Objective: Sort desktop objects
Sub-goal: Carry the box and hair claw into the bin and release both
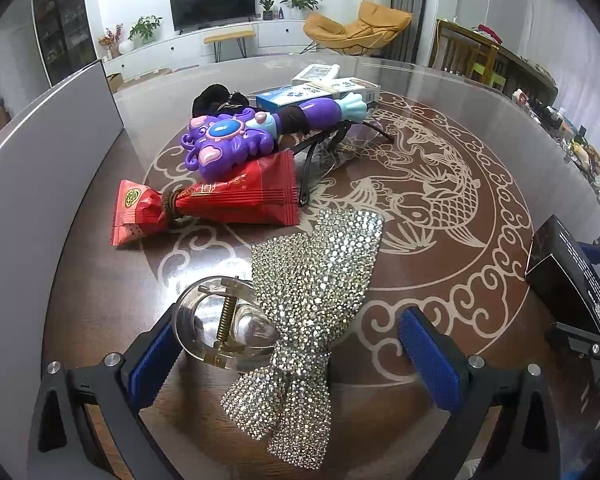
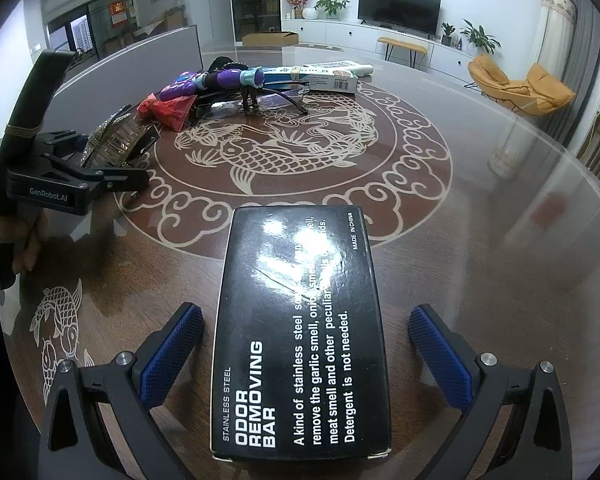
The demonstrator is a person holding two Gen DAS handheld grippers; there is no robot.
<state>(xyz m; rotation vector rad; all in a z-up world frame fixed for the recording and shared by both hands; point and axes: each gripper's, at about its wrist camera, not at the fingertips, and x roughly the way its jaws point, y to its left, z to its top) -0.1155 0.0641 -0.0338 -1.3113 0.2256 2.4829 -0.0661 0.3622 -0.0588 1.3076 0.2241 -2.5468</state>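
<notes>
A rhinestone bow hair clip (image 1: 312, 300) with a clear claw (image 1: 224, 328) lies on the table between the open fingers of my left gripper (image 1: 296, 356); neither pad clearly touches it. A black "Odor Removing Bar" box (image 2: 300, 332) lies flat between the open fingers of my right gripper (image 2: 304, 352), with gaps on both sides. The box also shows at the right edge of the left wrist view (image 1: 564, 272). The left gripper and the bow (image 2: 112, 136) show at the left of the right wrist view.
Behind lie a red snack packet (image 1: 220, 200), a purple toy wand (image 1: 244, 132), black glasses (image 1: 328, 148), a black scrunchie (image 1: 216, 100) and blue-white boxes (image 1: 320, 90). A grey panel (image 1: 48, 140) stands at the left. The round table (image 2: 480, 200) has a fish pattern.
</notes>
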